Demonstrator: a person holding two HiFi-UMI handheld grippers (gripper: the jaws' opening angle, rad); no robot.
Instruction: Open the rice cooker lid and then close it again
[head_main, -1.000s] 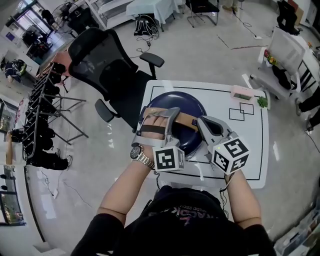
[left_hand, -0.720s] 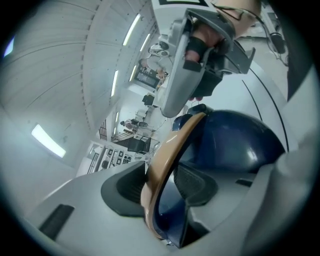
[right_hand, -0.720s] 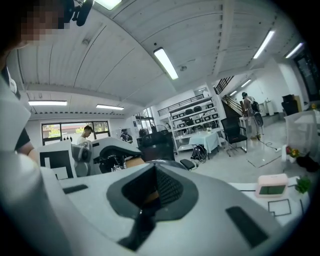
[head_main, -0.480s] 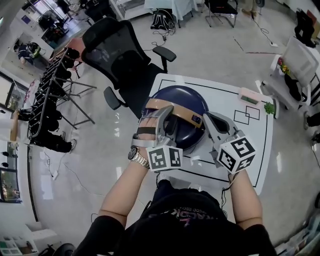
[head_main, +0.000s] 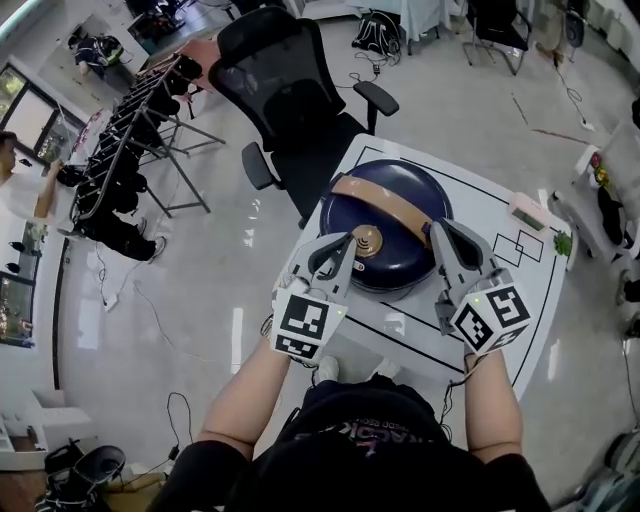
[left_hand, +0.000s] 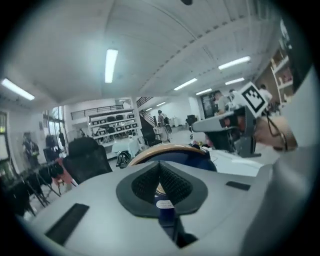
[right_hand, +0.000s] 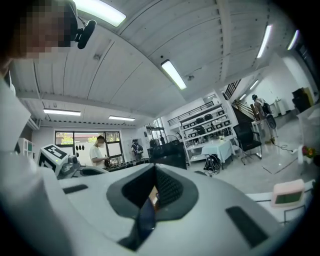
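Observation:
A dark blue round rice cooker (head_main: 400, 262) stands on the white table (head_main: 520, 330) with its lid down. Its tan handle (head_main: 385, 205) lies across the far part of the lid, and a gold knob (head_main: 367, 240) sits on top. My left gripper (head_main: 341, 247) is at the cooker's near left side; its jaws have just closed and are shut with nothing between them. The cooker's blue wall (left_hand: 195, 159) shows just beyond the left gripper (left_hand: 160, 172). My right gripper (head_main: 441, 230) is at the cooker's right side, also shut and empty (right_hand: 154, 187).
A black office chair (head_main: 285, 75) stands beyond the table's far left corner. A small pink box (head_main: 525, 210) and a green item (head_main: 562, 243) lie at the table's far right. A rack of dark gear (head_main: 130, 130) lines the floor at left.
My left gripper has come off the tan handle, drawn back to the cooker's near left, rolled over and closed. The right gripper has risen a little beside the cooker.

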